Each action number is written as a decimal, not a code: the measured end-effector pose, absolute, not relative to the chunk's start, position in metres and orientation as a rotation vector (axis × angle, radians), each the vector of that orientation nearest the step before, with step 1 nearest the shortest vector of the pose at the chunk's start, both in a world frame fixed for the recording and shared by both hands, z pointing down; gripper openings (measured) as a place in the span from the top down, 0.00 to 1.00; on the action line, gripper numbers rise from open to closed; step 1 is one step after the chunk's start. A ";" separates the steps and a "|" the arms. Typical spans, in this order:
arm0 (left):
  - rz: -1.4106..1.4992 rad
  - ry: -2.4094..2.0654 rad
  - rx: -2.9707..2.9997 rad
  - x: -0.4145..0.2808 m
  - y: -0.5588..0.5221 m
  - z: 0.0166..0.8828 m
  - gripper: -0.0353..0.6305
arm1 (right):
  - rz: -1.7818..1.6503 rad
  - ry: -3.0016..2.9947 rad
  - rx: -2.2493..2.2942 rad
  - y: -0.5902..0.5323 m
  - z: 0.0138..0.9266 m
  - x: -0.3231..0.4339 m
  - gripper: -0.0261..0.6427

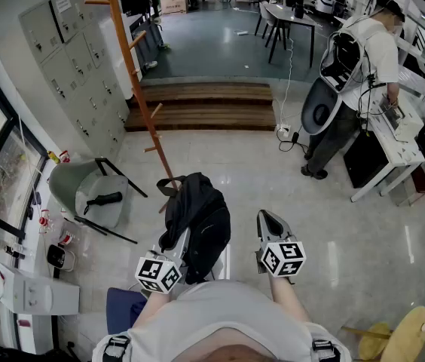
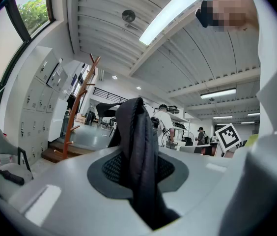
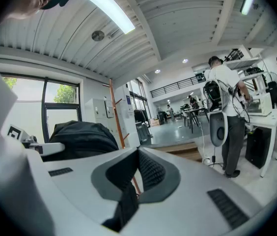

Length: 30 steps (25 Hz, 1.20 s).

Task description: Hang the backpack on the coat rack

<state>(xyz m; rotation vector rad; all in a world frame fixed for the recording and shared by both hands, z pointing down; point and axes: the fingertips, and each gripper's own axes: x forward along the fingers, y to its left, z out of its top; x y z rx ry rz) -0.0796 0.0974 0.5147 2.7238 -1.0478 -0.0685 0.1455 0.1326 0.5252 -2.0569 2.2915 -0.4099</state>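
A black backpack (image 1: 201,217) hangs in front of me from my left gripper (image 1: 184,241). In the left gripper view its dark strap (image 2: 137,132) runs up between the jaws, which are shut on it. The orange wooden coat rack (image 1: 141,89) stands just beyond the backpack, its pegs sticking out to both sides; it also shows as a slanted pole (image 2: 79,107) in the left gripper view. My right gripper (image 1: 267,221) is level to the right of the backpack, its jaws a narrow gap apart with nothing between them (image 3: 137,173). From there the backpack (image 3: 82,136) bulges at the left, in front of the rack (image 3: 115,112).
Grey lockers (image 1: 77,66) line the left wall. An overturned grey chair (image 1: 84,187) lies left of the rack's foot. Wooden steps (image 1: 205,104) cross the floor behind the rack. A person (image 1: 363,74) stands at a white desk (image 1: 393,142) at the right.
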 end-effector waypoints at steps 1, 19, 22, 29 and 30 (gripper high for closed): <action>-0.068 -1.051 2.724 -0.079 0.098 0.514 0.81 | -0.410 2.291 -2.060 0.134 0.526 0.147 0.95; -0.047 -1.097 2.705 -0.069 0.111 0.516 0.81 | -0.437 2.297 -2.046 0.139 0.533 0.163 0.95; -0.049 -1.119 2.706 -0.064 0.115 0.513 0.81 | -0.435 2.315 -2.031 0.139 0.534 0.168 0.95; -0.047 -1.186 2.689 -0.058 0.111 0.514 0.81 | -0.473 2.367 -1.955 0.127 0.546 0.173 0.95; -0.048 -1.193 2.684 -0.059 0.111 0.514 0.81 | -0.480 2.373 -1.947 0.125 0.547 0.172 0.95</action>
